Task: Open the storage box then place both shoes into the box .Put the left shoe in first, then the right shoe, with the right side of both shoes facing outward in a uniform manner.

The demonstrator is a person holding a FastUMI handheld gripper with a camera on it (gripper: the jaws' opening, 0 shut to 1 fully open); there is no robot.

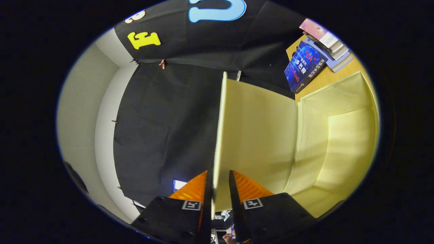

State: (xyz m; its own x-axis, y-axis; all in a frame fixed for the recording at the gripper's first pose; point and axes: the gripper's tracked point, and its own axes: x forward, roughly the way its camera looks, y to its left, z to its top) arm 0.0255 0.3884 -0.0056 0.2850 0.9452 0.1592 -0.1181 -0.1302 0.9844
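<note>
Two fingers are seen in the gripper view closed almost together on the thin free edge of the lid [257, 135], the gripper [220, 189] thus pinching the raised pale-yellow flap, which is judged light, fairly stiff like fabric-covered board and not fragile, so that an edge grip near its rim should serve. Beyond the fingers and to their right the open box [339, 135] is shown with its inside bare, books [315, 54] lie further off past its far wall, and free room for swinging the lid back is judged to lie to the fingers' left, toward the black cloth [162, 118].
</note>
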